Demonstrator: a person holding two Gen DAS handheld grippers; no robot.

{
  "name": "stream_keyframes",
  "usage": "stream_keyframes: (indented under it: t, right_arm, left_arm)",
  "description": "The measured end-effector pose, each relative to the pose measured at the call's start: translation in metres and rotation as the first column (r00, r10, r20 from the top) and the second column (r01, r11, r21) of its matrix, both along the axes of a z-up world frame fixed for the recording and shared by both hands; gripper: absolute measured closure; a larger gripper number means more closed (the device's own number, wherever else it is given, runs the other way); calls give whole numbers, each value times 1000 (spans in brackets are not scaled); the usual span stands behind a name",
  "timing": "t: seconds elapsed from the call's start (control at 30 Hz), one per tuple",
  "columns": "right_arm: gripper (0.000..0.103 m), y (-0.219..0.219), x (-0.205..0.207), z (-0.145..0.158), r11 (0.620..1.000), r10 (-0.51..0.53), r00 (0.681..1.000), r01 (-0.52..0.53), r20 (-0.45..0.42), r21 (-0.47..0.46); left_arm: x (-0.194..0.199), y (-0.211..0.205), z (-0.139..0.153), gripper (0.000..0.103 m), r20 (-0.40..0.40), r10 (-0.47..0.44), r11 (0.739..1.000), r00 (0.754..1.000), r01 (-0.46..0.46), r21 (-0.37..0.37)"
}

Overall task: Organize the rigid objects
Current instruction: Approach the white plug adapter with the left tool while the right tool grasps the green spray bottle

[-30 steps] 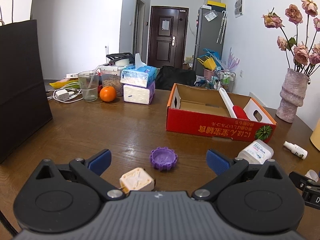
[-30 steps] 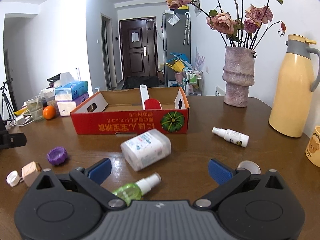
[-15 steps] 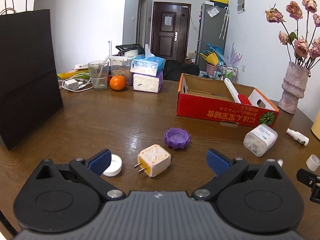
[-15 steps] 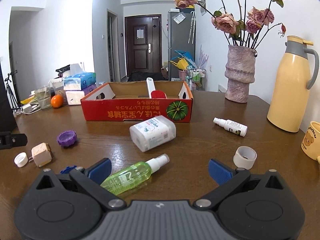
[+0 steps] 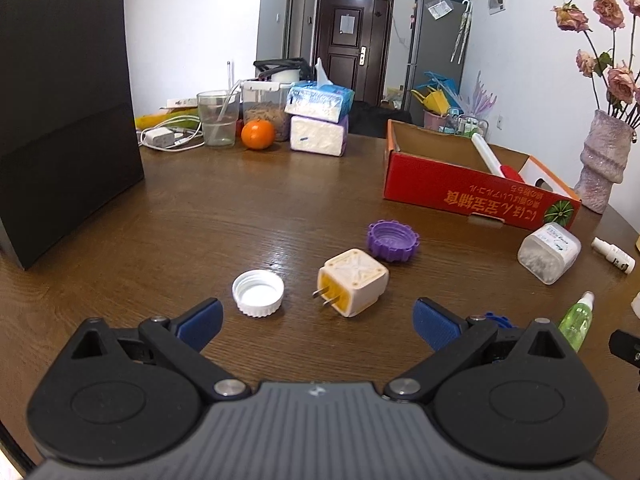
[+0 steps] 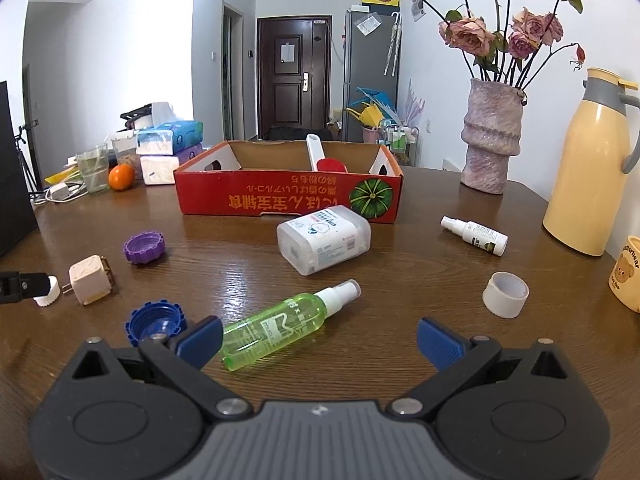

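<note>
My left gripper [image 5: 318, 324] is open and empty, just short of a cream plug adapter [image 5: 353, 282], a white cap [image 5: 258, 293] and a purple cap [image 5: 393, 240]. My right gripper [image 6: 320, 340] is open and empty, with a green spray bottle [image 6: 288, 324] lying between its fingers' reach. A blue cap [image 6: 156, 322] lies by its left finger. A clear plastic container [image 6: 324, 238], a small white spray bottle [image 6: 474, 235] and a white tape roll [image 6: 505, 294] lie ahead. The red cardboard box [image 6: 288, 200] holds a red-and-white scoop [image 6: 324, 160].
A black paper bag [image 5: 60, 112] stands at the left. A glass [image 5: 218, 118], an orange [image 5: 258, 134] and tissue packs [image 5: 320, 120] sit at the back. A vase of roses [image 6: 492, 136], a yellow thermos [image 6: 592, 160] and a mug [image 6: 628, 280] stand on the right.
Both grippers have pulled back and up from the table. More objects near them have come into view, among them the white cap, the blue cap and the whole green bottle.
</note>
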State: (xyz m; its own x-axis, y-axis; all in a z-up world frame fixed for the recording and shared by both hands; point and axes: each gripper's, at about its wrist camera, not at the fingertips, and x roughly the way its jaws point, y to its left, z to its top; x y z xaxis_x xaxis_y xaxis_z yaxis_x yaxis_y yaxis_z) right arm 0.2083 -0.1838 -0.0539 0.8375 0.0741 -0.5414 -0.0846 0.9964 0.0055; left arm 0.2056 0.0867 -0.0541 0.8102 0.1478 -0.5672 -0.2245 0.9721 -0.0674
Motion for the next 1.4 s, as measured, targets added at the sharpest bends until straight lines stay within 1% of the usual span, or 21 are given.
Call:
stream_keyframes:
  t: [0.1,0.17,0.3,0.57,0.63,0.7,0.73,0.83,0.9,0.97,1.13,1.27,1.4]
  right_arm:
    - [0,4,4,-2,1000,-4,1000,4,-5,1]
    - [0,5,10,-2,1000,-27,1000,27,-11,14]
    - [0,7,28,-7,997,-64,997,66,-52,45]
    - [1,15,59,-30,992,-122,986,126,-116,26]
    - [4,14,62,-34,991,-125,984,129,-128,21]
    - [13,13,63,-36,993,-111,984,114,-139,13]
    - [15,11,64,-37,994,-105,984,108,-142,8]
    - [31,3,64,-39,994,-106,984,108,-146,9]
    - [58,-4,65,-40,995,-93,985,98,-148,29]
    - [72,-7,65,-40,996,-78,987,82,-140,24]
    - [73,-9,64,-43,999,-46,994,45,-103,-7]
    - [73,-9,63,-44,999,-39,996,39,-75,9]
    - [73,-13,61,-44,998,-41,997,44,-58,40]
  left_arm:
    - [2,4,-3,0,-4,2,1000,1000,-2,-4]
    - [4,5,-5,0,-9,1,1000,1000,-1,-4]
    - [9,7,-9,0,-18,2,1000,1000,-2,-4]
    - [17,14,-11,0,-28,19,1000,999,-19,4]
    - [19,15,-11,0,-30,22,1000,999,-22,3]
    - [23,16,-12,0,-33,22,1000,999,-22,1]
    - [24,16,-12,0,-34,21,1000,999,-21,1]
    - [28,14,-14,0,-37,12,1000,999,-11,9]
    - [30,13,-14,0,-40,7,1000,999,-6,17]
    - [32,11,-15,0,-42,4,1000,999,-3,20]
    - [38,11,-15,0,-43,4,999,999,-2,36]
    - [45,11,-13,0,-44,4,999,999,-2,50]
    - [49,10,-14,0,-41,-8,999,999,10,46]
